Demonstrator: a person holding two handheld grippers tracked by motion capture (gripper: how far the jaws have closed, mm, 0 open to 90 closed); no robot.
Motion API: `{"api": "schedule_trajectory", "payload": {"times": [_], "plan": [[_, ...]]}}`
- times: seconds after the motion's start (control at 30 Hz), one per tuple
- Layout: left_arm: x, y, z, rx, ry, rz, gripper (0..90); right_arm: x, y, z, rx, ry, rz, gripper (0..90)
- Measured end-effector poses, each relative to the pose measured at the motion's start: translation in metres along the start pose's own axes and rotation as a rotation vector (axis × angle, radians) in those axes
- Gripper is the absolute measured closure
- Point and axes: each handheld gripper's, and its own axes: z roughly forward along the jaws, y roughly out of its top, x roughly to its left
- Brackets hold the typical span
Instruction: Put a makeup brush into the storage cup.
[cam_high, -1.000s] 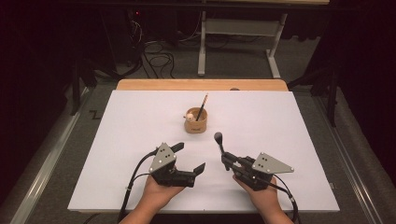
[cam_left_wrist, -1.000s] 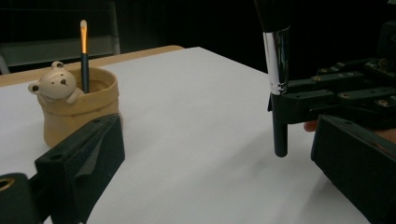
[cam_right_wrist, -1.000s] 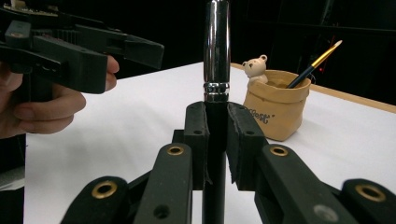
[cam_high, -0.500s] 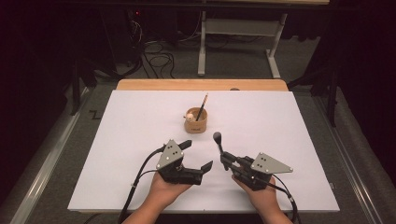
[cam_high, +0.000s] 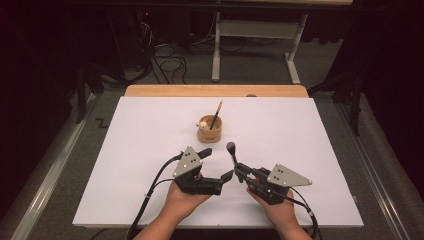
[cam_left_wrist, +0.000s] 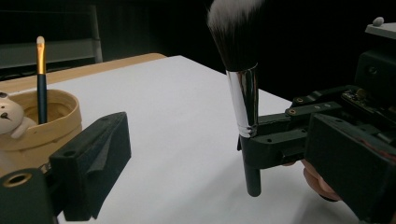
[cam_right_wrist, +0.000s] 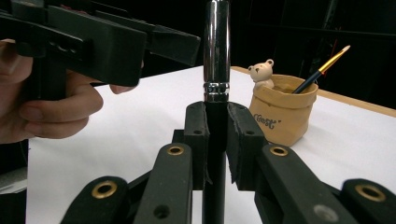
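Observation:
My right gripper (cam_high: 239, 171) (cam_right_wrist: 216, 135) is shut on the black handle of a makeup brush (cam_high: 231, 150) (cam_left_wrist: 242, 93) (cam_right_wrist: 216, 46) and holds it upright with the bristles on top. My left gripper (cam_high: 216, 163) is open close beside it at the left, turned toward the brush. Its jaws have just been closing a little, and its fingers (cam_left_wrist: 93, 158) touch nothing. A tan pouch-shaped holder (cam_high: 209, 131) (cam_left_wrist: 42, 135) (cam_right_wrist: 280, 116) with a small bear figure (cam_right_wrist: 261, 72) stands farther back. A thin blue and gold brush (cam_high: 216, 114) (cam_left_wrist: 41, 84) (cam_right_wrist: 322, 70) leans in it.
A white sheet (cam_high: 125, 150) covers the table, with a wooden strip (cam_high: 215, 91) along its far edge. Beyond it are a white frame's legs (cam_high: 255, 50) and cables (cam_high: 165, 57) on the dark floor. A metal rail (cam_high: 45, 190) runs along the left.
My left gripper has shifted a little to the right and forward, turning toward the brush. The right gripper and the brush have kept still.

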Motion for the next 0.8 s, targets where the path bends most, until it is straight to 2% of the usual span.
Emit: {"api": "schedule_trajectory", "payload": {"times": [0.27,0.53,0.8], "plan": [[-0.0014,0.0011,0.0051,-0.009,-0.017,-0.019,12.2,0.0017,0.0001,0.0009,-0.009,0.006,-0.001,80.7],[-0.0008,0.0016,0.0084,-0.025,-0.047,-0.030,25.4,0.0039,0.0011,0.0036,-0.020,0.022,-0.005,80.7],[-0.0009,0.0024,0.0091,-0.035,-0.050,-0.025,41.0,0.0046,0.0013,0.0038,-0.021,0.023,-0.009,80.7]]}}
